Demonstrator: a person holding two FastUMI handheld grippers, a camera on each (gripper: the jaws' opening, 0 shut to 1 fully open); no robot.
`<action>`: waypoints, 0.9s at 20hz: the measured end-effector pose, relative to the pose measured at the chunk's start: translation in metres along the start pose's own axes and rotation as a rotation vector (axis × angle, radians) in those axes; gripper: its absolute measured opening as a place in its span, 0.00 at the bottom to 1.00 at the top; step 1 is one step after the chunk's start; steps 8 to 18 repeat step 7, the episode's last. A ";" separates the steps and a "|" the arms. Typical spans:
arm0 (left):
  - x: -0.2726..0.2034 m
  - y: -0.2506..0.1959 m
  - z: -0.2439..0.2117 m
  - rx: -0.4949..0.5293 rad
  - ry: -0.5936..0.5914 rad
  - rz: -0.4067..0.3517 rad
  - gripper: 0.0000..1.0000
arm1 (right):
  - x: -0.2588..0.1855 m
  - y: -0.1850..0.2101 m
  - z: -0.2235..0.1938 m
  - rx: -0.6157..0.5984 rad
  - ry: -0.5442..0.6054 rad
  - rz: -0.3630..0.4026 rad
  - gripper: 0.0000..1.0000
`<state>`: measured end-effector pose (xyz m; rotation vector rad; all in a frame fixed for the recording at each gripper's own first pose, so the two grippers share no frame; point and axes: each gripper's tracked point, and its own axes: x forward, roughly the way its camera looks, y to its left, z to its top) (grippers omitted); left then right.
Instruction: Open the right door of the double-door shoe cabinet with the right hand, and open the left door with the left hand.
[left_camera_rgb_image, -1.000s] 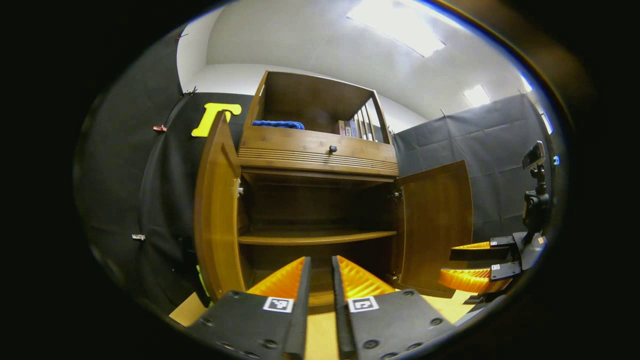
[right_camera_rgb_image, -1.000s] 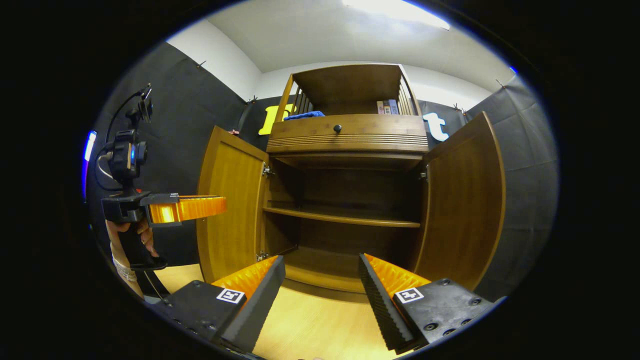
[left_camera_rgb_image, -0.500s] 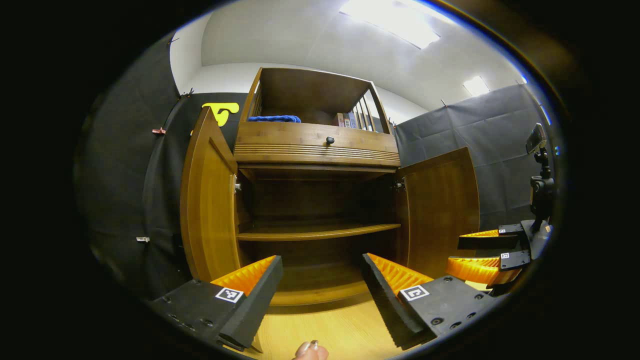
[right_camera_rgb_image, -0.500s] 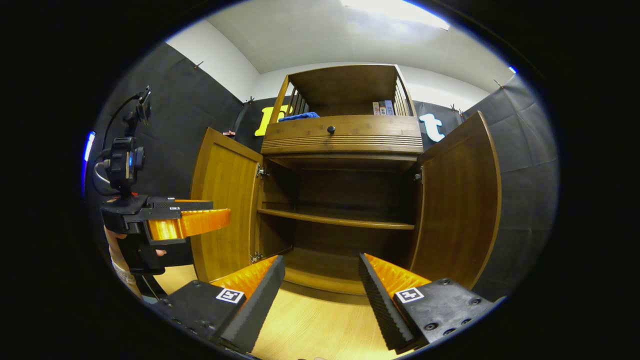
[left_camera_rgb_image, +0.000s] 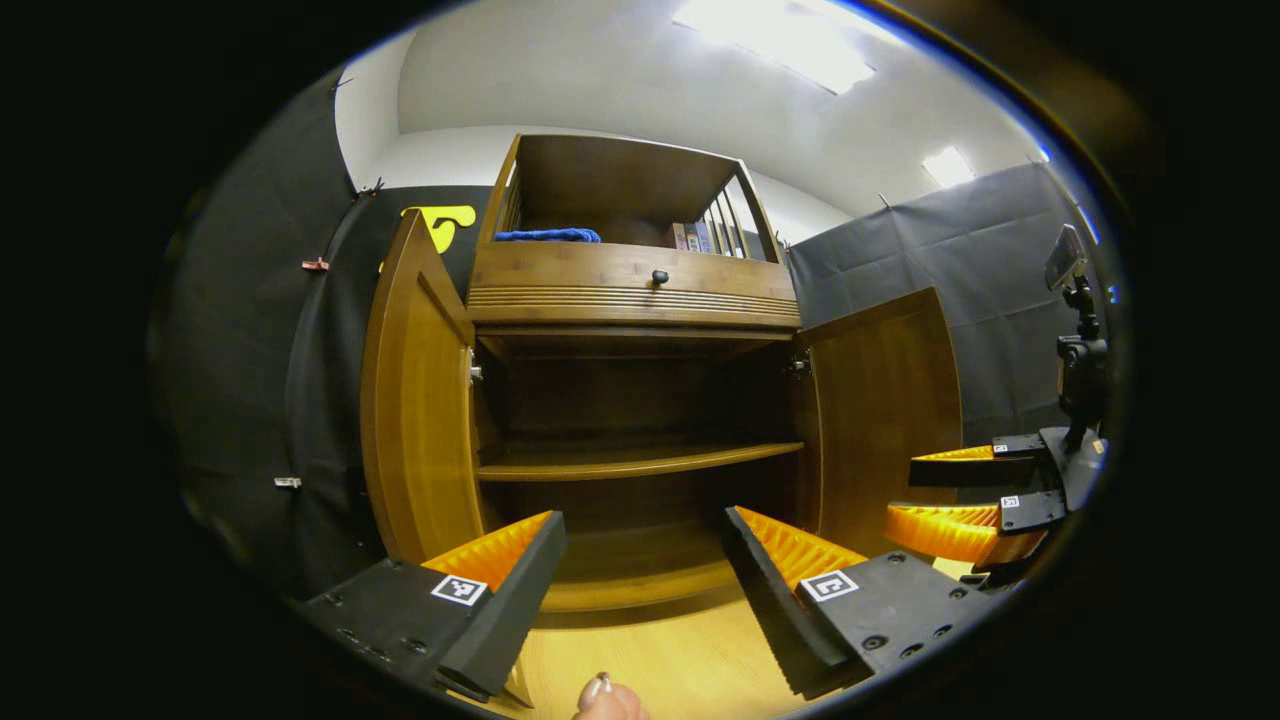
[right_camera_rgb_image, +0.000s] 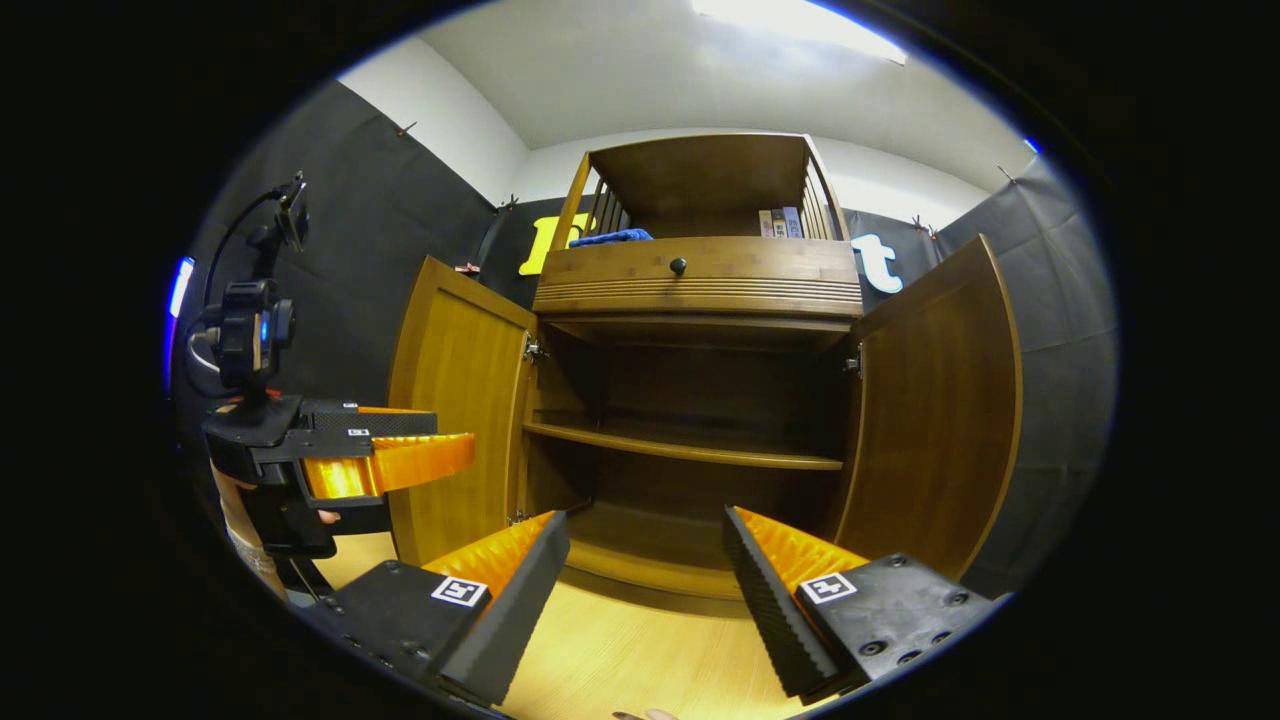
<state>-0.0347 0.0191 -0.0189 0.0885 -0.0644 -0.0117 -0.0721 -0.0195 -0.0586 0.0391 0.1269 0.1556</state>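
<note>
A: Cabinet status?
B: Shoe cabinet stands straight ahead on the wooden floor. Left door and right door both swung wide open. Inner shelf bare.
A: Tools?
B: Left tool fingers spread, nothing between them, off the left door. Right tool also spread, holding nothing, clear of the right door.
A: Anything else?
B: Blue cloth and some books in the top compartment, above the drawer knob. A fingertip at the bottom edge of the left gripper view.
</note>
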 end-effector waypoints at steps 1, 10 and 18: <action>0.000 0.001 -0.001 0.000 0.003 -0.002 1.00 | 0.001 0.000 0.000 -0.002 0.001 -0.004 0.97; 0.001 0.000 -0.003 0.015 0.006 -0.008 1.00 | 0.005 -0.003 0.008 0.027 -0.005 -0.016 0.97; 0.001 0.000 -0.003 0.015 0.006 -0.008 1.00 | 0.005 -0.003 0.008 0.027 -0.005 -0.016 0.97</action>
